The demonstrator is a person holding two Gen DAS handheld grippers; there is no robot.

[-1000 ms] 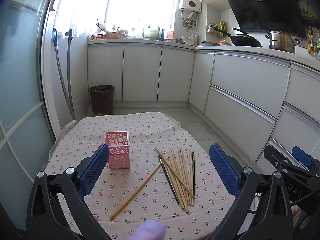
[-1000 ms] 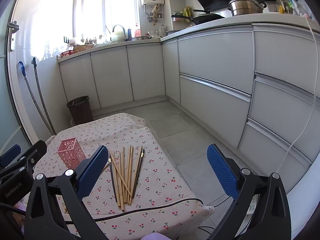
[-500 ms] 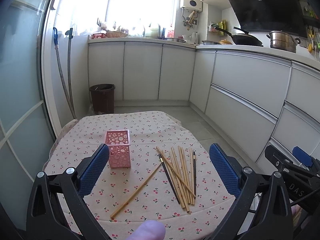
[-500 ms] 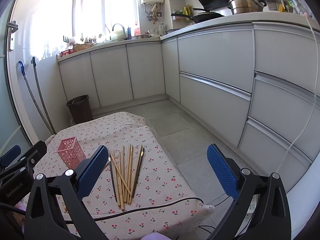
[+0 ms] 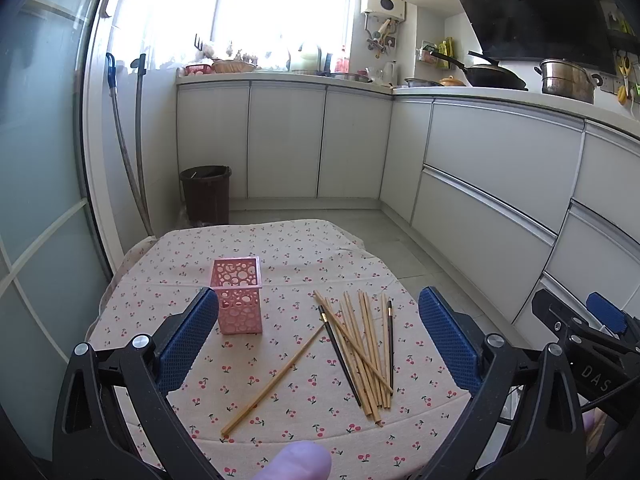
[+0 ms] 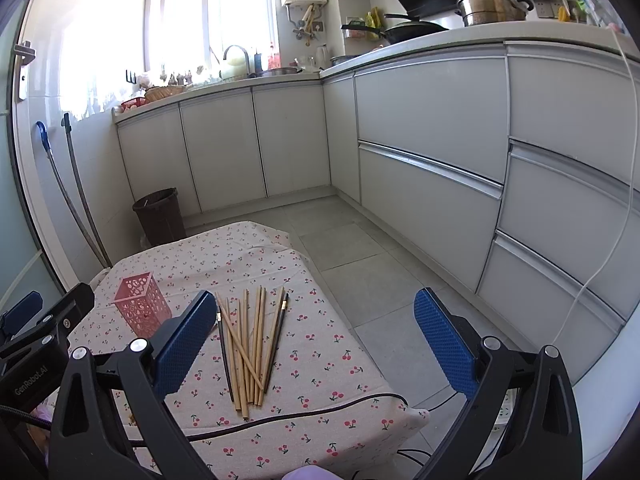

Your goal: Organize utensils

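A pink perforated holder (image 5: 238,296) (image 6: 142,306) stands upright and empty on a low table with a cherry-print cloth (image 5: 280,256) (image 6: 320,344). To its right lies a loose pile of chopsticks (image 5: 362,344) (image 6: 250,340), mostly bamboo with two dark ones. One bamboo chopstick (image 5: 276,376) lies apart, slanted toward the near edge. My left gripper (image 5: 318,334) hovers open above the near side of the table, holding nothing. My right gripper (image 6: 316,338) is open too, over the table's right edge, and empty.
White kitchen cabinets (image 5: 492,184) run along the back and right. A brown waste bin (image 5: 205,192) stands on the tiled floor behind the table. A black cable (image 6: 304,412) crosses the table's near edge. A glass door (image 5: 44,160) is at the left.
Both views have shifted only slightly; the holder and chopsticks lie where they were. Both grippers stay open.
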